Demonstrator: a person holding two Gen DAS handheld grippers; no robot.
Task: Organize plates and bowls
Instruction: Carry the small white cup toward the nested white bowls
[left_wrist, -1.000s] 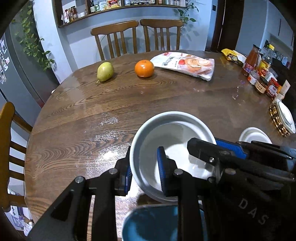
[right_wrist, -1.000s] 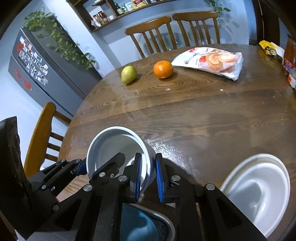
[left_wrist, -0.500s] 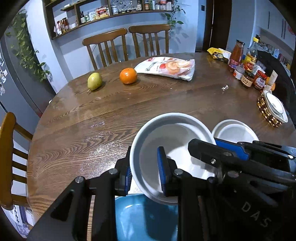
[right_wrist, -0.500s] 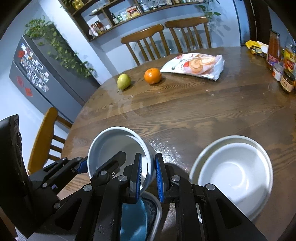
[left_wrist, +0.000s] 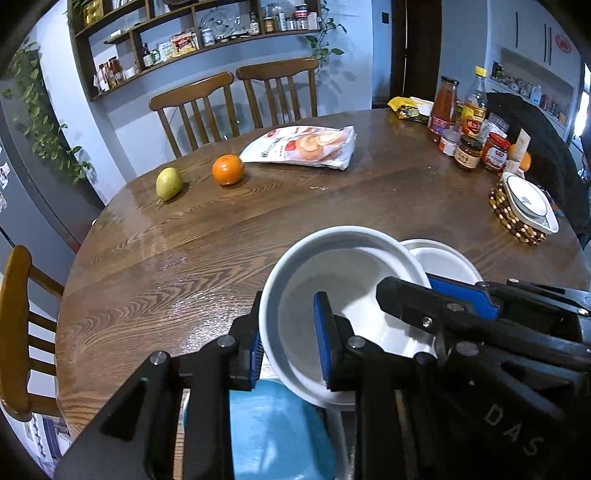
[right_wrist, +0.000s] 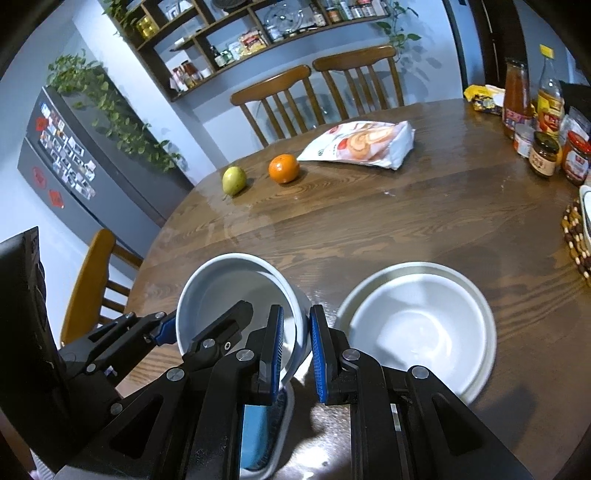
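Second bowl (right_wrist: 417, 325) now nearer | round wooden table (left_wrist: 295, 221) (glossy) | wall shelves (left_wrist: 192, 40)

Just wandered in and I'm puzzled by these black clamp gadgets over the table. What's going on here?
A person is tidying dishes using two hand-held tongs. Both the left tongs and the right tongs are clamped on opposite sides of the rim of one deep white ceramic bowl, holding it tilted above the round wooden table. A second, wider white bowl sits on the table just beside it. A blue-lined white dish lies underneath the tongs.
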